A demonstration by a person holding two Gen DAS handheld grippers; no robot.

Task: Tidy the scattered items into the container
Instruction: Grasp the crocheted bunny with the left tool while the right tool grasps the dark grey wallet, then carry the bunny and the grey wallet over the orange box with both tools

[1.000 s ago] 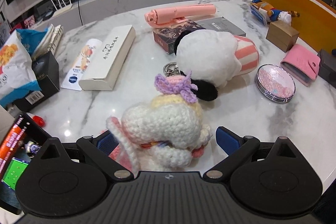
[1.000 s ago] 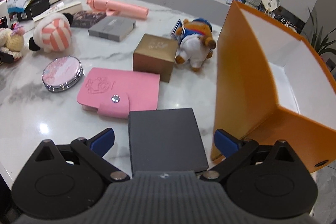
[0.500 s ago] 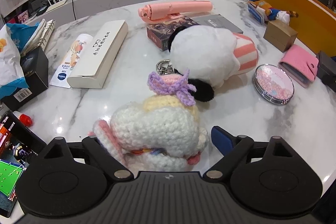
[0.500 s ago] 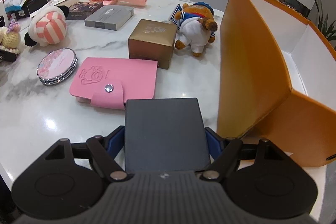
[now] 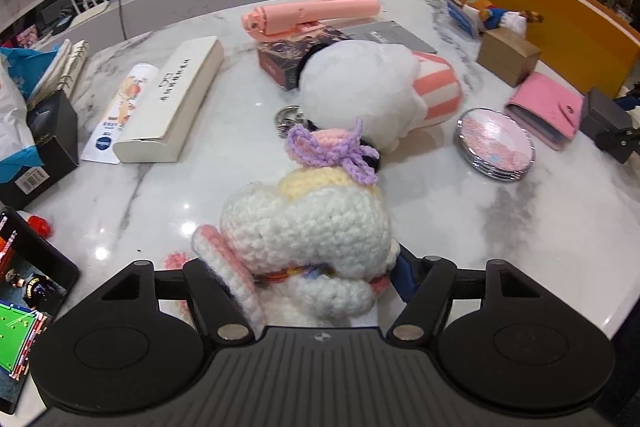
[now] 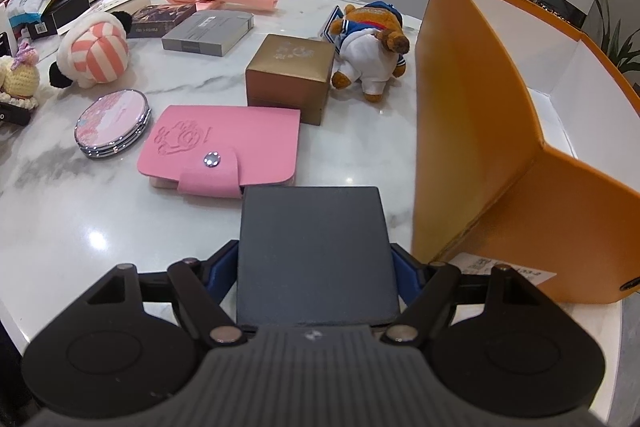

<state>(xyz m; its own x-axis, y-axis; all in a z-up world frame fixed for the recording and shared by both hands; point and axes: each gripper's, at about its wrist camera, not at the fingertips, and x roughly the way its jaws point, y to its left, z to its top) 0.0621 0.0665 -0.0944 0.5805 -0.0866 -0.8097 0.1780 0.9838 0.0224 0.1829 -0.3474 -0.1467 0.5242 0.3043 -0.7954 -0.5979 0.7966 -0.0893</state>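
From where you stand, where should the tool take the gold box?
Grip the gold box across its two flat vertical side walls, coming down from above. Its cube shape stands upright, top face clear; the pink wallet crowds its front and the bear plush its right.

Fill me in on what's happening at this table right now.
A person with a gripper in each hand is tidying a cluttered marble table. The left gripper is closing around a crocheted doll. The right gripper is clamped on a dark grey box, right beside the open orange container. The pink wallet and round mirror lie on the table.
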